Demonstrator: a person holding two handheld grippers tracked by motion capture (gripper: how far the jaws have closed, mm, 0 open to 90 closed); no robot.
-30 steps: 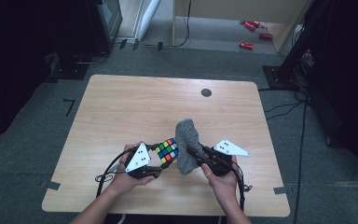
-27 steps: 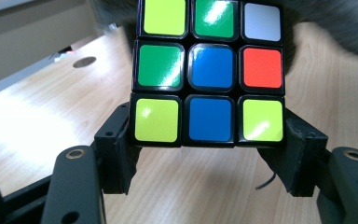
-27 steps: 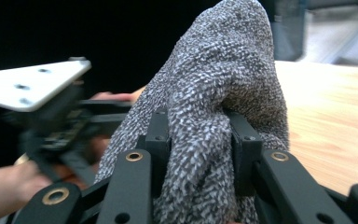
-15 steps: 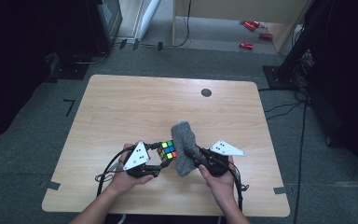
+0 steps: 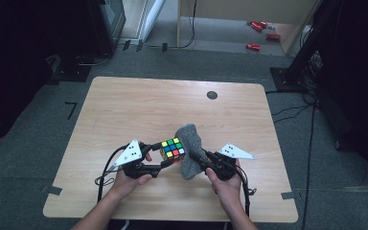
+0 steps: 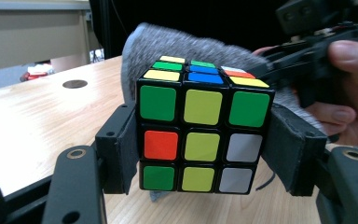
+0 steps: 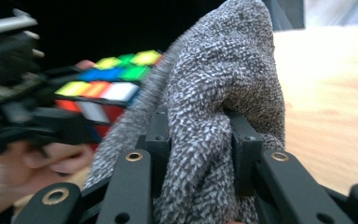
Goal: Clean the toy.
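The left tongs [image 6: 200,154] pinch the hard, slippery cube [image 6: 200,135] by two flat sides, and the right tongs [image 7: 196,154] pinch the soft, floppy cloth [image 7: 214,93] right beside it

Puzzle cubes: one Rubik's cube [image 5: 171,148], above the wooden table [image 5: 124,110], near its front edge.
Cloths: one grey knitted cloth [image 5: 189,149], touching the cube's right side.
Grippers: two, left gripper [image 5: 157,152] and right gripper [image 5: 197,158].
Table holes: one round hole [image 5: 212,95], far behind the cube.
Red objects on floor: three [image 5: 258,29], beyond the table.
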